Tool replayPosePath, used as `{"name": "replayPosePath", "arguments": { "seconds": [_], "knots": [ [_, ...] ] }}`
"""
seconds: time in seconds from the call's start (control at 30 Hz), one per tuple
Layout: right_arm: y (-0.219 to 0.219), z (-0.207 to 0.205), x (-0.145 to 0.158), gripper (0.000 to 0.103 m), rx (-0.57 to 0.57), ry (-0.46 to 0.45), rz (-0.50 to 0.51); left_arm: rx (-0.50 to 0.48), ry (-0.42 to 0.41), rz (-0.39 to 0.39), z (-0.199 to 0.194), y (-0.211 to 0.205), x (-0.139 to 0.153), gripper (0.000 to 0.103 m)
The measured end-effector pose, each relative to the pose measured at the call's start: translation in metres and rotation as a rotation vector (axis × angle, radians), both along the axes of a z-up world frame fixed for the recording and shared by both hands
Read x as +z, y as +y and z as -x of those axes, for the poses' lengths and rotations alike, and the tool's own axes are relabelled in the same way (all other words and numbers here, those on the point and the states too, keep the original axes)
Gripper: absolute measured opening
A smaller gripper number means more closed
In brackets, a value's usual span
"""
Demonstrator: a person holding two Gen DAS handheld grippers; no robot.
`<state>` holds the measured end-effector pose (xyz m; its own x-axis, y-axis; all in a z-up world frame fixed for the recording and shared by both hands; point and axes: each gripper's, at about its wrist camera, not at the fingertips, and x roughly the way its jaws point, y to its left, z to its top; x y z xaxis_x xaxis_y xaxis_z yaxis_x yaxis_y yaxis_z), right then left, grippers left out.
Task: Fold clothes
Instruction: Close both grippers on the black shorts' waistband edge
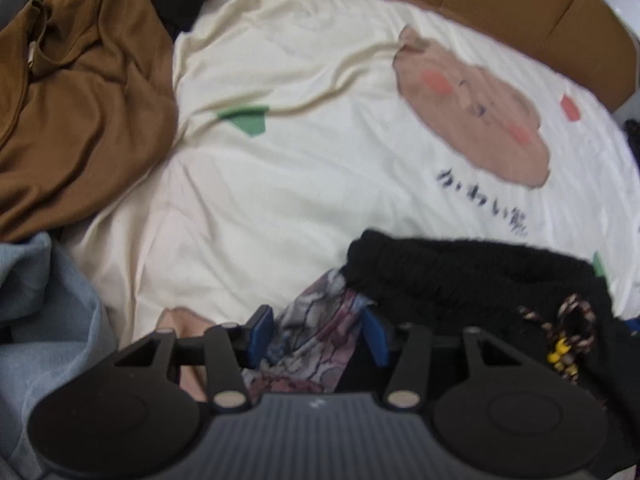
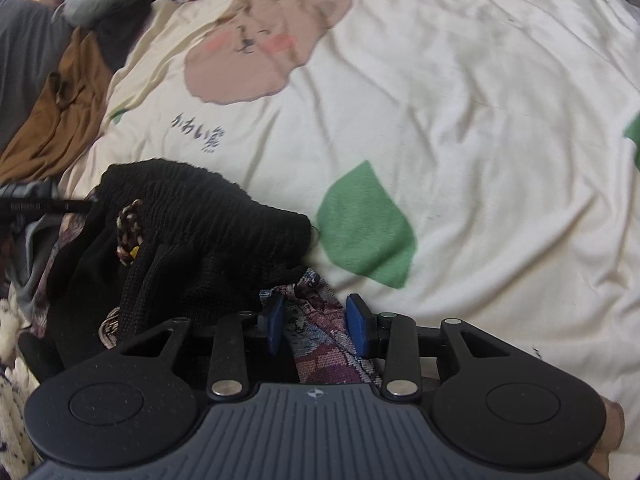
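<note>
Low in the left wrist view, the left hand-held gripper has its blue pads partly closed around a patterned purple fabric. The right hand-held gripper has the same fabric between its pads. A black garment with a ribbed waistband lies bunched just above them on the cream bedsheet. A brown garment sits upper left.

Black hand-held gripper, blue pads, seemingly ribbed grey base.
</note>
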<state>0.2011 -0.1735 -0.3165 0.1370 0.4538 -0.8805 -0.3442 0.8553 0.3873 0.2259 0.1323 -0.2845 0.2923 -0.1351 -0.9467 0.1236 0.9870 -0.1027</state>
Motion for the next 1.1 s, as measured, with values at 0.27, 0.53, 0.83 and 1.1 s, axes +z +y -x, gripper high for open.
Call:
{"name": "replayPosePath", "arguments": {
  "seconds": [0.27,0.53,0.83,1.1],
  "knots": [
    [0.022,0.0,0.004,0.036,0.132,-0.059,0.012,-0.07,-0.002,-0.038,-0.01,-0.007,-0.001,0.052],
    [0.034,0.004,0.004,0.037,0.24,-0.143,0.02,-0.101,0.033,-0.048,-0.01,-0.016,-0.023,0.055],
    [0.024,-0.001,0.0,0.01,0.206,-0.108,-0.045,-0.1,0.058,0.039,-0.007,-0.012,-0.025,0.023],
    [-0.008,0.002,0.031,0.006,0.127,-0.185,0.049,-0.157,-0.055,0.011,0.007,-0.025,0.004,0.01]
  ]
}}
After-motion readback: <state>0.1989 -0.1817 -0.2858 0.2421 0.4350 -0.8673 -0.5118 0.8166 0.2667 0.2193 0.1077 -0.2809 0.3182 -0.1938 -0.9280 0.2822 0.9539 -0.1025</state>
